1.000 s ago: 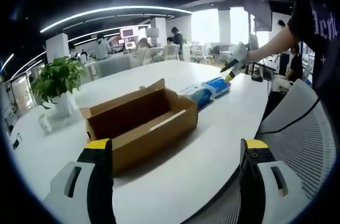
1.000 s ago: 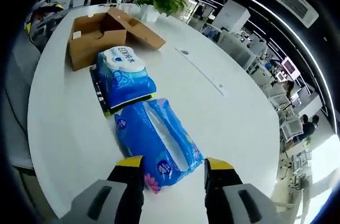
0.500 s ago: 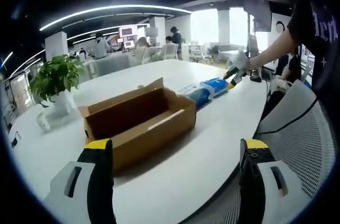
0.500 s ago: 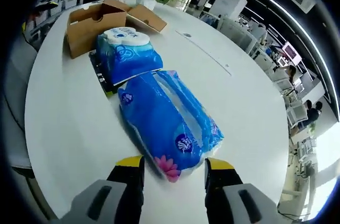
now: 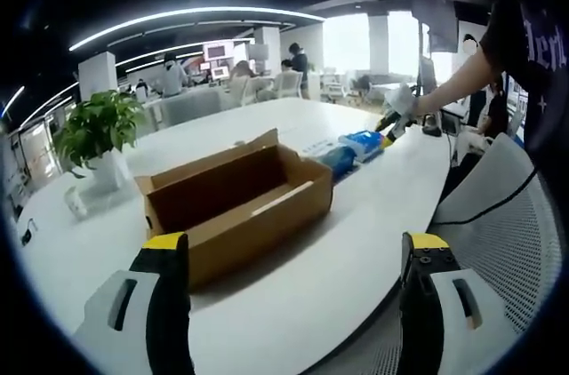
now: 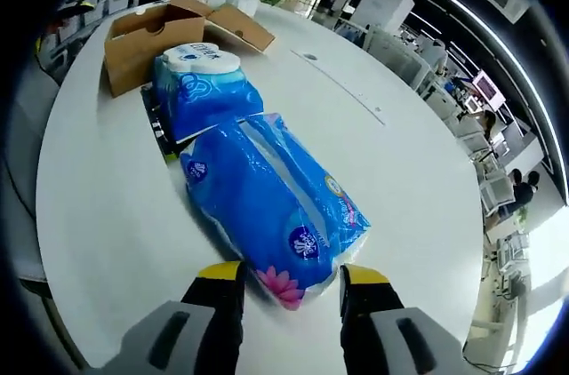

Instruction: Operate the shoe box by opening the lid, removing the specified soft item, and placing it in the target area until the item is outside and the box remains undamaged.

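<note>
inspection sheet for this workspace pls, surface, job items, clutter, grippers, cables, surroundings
Surface: white table, mostly bare.
Job's things: brown cardboard box open, flaps up, inside looks empty in the left gripper view. Blue tissue pack lies on the table outside the box; a second blue pack sits between it and the box, on a dark flat item.
Clutter: potted plant beyond the box.
Grippers: left gripper open, short of the box, holding nothing. Right gripper open, jaws straddling the near end of the tissue pack.
Cables: nothing seen.
Surroundings: open office with desks, people in the distance, ceiling lights; mesh chair at the table edge.
</note>
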